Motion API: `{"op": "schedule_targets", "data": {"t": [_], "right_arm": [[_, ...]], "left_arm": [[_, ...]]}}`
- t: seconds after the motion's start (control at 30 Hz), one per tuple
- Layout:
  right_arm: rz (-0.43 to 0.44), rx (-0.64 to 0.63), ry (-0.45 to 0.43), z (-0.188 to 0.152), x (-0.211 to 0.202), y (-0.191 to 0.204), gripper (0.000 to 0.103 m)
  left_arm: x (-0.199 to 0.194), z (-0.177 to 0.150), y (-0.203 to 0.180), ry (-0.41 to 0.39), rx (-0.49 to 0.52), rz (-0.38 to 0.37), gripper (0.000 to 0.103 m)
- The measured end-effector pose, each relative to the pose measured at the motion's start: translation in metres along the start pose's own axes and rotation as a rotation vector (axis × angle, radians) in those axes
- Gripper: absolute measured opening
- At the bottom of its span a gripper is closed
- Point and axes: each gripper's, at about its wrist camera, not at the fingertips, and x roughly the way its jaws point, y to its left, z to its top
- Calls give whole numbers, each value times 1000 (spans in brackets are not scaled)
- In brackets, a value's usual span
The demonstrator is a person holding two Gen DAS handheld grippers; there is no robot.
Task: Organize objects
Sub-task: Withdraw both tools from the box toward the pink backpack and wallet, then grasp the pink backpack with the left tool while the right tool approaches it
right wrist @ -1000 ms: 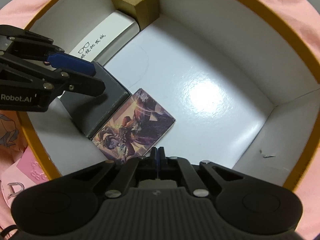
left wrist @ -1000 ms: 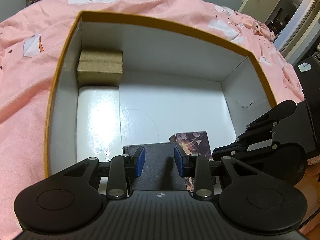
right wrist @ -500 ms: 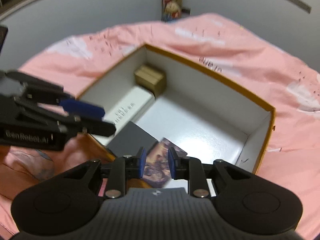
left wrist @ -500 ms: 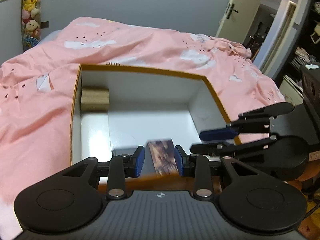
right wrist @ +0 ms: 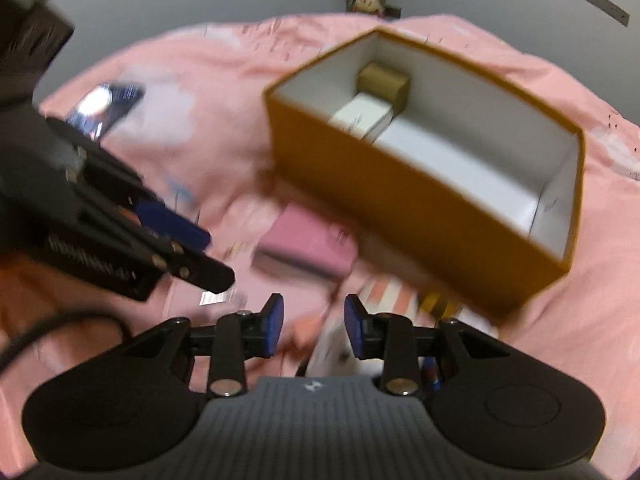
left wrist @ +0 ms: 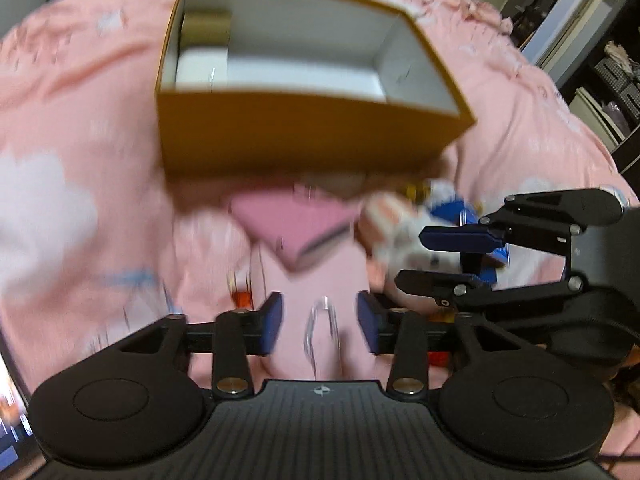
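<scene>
— Now between placements: both tools out over the pink bedspread (left wrist: 80, 128), near side of the mustard storage box (left wrist: 304, 136). Left gripper (left wrist: 320, 322) part-open with nothing but quilt between the pads, jaws just been opening. Right gripper (right wrist: 314, 330) narrower, also just been opening, pads bare, something white and blurred below them.

— Next pick?

— Probably the pink flat box (left wrist: 296, 228), lying just near of the mustard wall, ahead of the left tool. Needs a descent over one edge, jaws wider than its thickness, then a lift over the rim. Or the white-and-blue soft toy (left wrist: 404, 236) to its right, right beside the other tool.

— Count?

— One storage box. Inside at its far left corner, one gold carton (right wrist: 384, 80) and one white carton (right wrist: 360, 118) nearer; rest of the floor hidden behind the near wall. Outside: one pink box, one toy, one dark glossy item (right wrist: 106, 106) far left, plus a striped packet (right wrist: 390, 300) and small bits too smeared to count
</scene>
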Motion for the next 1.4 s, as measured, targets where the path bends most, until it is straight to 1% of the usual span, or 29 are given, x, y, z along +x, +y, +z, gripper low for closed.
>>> {"op": "schedule_targets", "data": {"t": [0.07, 0.2, 0.4, 0.5, 0.6, 0.63, 0.67, 0.73, 0.8, 0.83, 0.87, 0.93, 1.03, 1.2, 1.27, 1.33, 1.37, 1.4], "right_arm": [[-9, -25, 32, -11, 2, 11, 35], [-37, -112, 65, -22, 4, 29, 35], [-8, -140, 124, -26, 8, 33, 36], [28, -152, 149, -28, 11, 35, 36], [59, -145, 173, -30, 16, 35, 36], [63, -145, 176, -30, 18, 35, 36], [66, -144, 177, -30, 18, 35, 36], [74, -138, 177, -29, 18, 34, 36], [80, -136, 175, -29, 20, 33, 36], [83, -136, 174, -28, 21, 33, 36], [84, -137, 170, -28, 23, 33, 36], [80, -140, 162, -26, 25, 33, 36], [45, -146, 133, -23, 25, 32, 43], [-59, -170, 48, -17, 16, 32, 41], [-83, -181, 15, -14, 12, 32, 40], [-96, -192, -14, -10, 9, 32, 35], [-99, -196, -25, -8, 8, 32, 30], [-100, -196, -35, -6, 8, 30, 28]], "left_arm": [[2, -10, 2, 41, -12, -8, 56], [5, -24, 5, 98, -20, 10, 61], [6, -35, 5, 125, -12, -10, 66], [15, -36, 6, 146, -6, -39, 67], [22, -35, 5, 154, -7, -59, 61], [21, -36, 4, 149, 2, -55, 58], [21, -35, 2, 139, 7, -54, 53], [18, -35, 2, 122, 11, -67, 48], [15, -35, 1, 99, 14, -72, 46], [13, -35, 1, 84, 16, -78, 43], [11, -34, 1, 71, 19, -87, 37], [7, -32, -1, 40, 22, -111, 33], [1, -29, -2, 3, 23, -124, 30], [-6, -25, 1, -37, 8, -135, 29], [-11, -23, 1, -66, 12, -130, 29], [-16, -20, 2, -94, 12, -128, 29], [-19, -18, 3, -107, 14, -124, 29], [-22, -17, 4, -115, 18, -118, 29]]}}
